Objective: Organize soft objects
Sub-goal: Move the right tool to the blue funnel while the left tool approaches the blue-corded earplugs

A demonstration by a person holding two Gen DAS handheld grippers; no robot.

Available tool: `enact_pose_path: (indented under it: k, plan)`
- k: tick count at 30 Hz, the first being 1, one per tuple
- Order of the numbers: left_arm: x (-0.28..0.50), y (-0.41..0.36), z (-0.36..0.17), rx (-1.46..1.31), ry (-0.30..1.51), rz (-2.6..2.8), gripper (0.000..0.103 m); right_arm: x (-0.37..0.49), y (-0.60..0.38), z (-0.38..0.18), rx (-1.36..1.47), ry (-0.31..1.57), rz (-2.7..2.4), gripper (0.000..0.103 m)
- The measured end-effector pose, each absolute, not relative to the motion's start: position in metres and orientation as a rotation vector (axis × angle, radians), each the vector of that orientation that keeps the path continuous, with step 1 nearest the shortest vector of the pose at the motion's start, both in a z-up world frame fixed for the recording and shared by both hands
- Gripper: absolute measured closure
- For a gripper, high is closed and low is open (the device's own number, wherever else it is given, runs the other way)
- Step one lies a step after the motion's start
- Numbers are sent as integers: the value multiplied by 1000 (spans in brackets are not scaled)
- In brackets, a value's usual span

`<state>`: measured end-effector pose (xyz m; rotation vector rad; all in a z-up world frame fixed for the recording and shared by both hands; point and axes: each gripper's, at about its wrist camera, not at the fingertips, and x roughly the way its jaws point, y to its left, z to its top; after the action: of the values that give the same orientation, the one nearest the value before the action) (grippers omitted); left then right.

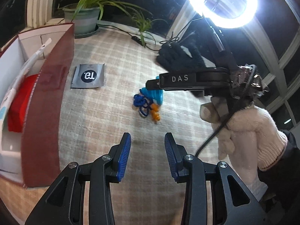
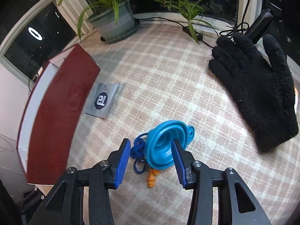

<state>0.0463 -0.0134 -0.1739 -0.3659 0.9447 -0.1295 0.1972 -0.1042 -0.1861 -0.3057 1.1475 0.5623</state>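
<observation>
Plaid tablecloth (image 2: pixel 168 75) | blue funnel (image 2: pixel 165 146) between parted right gripper (image 2: pixel 151 155) pads, ungripped | left gripper (image 1: pixel 148 150) parted, empty

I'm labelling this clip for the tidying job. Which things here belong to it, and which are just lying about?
Job: blue funnel, corded earplugs, black glove, silver sachet, red box.
Lying about: potted plant, ring light, cables.
</observation>
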Motion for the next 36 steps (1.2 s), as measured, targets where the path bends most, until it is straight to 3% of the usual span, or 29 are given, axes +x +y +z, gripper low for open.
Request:
enact_pose_path:
  k: [4,30,35,36]
  plan:
    - [61,-15,-187,-360,952,-115,67,206,-110,-192,-296,1159,549,69]
    - [127,-41,-222,-277,973,-130,67,211,-231,-155,-156,1045,518,68]
    - [133,-41,-230,-278,972,-113,67,197,-212,-165,-295,982,546,55]
    - [136,-43,-231,-273,973,-117,63,196,-209,-168,-320,970,543,55]
